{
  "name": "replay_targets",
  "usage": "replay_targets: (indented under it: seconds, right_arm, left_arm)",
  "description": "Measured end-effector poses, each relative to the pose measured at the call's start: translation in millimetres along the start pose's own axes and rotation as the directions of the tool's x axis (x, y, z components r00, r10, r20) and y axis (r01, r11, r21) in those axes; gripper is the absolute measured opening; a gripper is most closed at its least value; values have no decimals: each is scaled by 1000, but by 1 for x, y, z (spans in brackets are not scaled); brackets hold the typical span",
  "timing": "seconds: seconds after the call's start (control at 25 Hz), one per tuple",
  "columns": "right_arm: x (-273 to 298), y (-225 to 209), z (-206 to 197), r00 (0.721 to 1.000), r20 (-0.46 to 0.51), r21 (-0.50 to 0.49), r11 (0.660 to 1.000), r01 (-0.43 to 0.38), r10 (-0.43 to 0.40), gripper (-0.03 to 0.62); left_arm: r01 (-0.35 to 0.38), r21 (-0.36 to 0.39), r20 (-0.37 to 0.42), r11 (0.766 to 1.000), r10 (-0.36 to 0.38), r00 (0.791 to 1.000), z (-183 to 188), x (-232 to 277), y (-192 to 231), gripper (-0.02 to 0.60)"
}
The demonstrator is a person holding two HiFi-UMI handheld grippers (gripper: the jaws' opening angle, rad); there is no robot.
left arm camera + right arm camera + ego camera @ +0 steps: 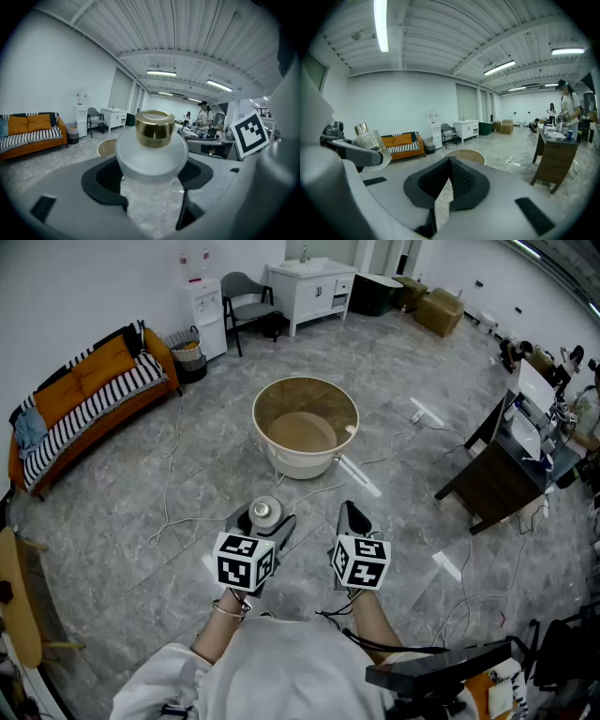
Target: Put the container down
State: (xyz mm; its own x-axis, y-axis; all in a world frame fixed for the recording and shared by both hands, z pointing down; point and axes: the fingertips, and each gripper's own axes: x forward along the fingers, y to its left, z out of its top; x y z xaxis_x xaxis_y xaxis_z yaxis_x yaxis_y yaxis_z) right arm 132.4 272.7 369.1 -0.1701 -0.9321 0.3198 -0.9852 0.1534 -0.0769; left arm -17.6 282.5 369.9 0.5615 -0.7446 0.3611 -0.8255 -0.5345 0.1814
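The left gripper [266,519] clamps the container [151,149] between wide-spread jaws, well off the floor; the tub [305,427] sits at 12 o'clock. The right gripper [449,174], at 3 o'clock, is closed on nothing. Letting go this high would probably drop and crack it.

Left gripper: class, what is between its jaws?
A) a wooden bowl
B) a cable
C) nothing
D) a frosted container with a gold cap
D: in the left gripper view, the left gripper has its jaws closed on the container, with the gold cap on top.
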Motion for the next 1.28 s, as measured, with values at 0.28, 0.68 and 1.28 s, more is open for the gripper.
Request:
replay_targets:
  seconds: [0.28,0.68,1.28]
  right_arm:
    - [-4,9,-7,1000,-17,0,1000,-8,8,23]
    - [14,37,-7,1000,-12,59,998,3,-3,23]
    - [48,29,-18,996,-69,88,994,61,-55,23]
  left_arm:
    - [0,-7,-11,1000,0,1000,-11,-7,3,337]
    - [4,4,-19,1000,-4,1000,-13,-17,38,337]
    - [28,15,-33,999,-27,999,-10,17,67,336]
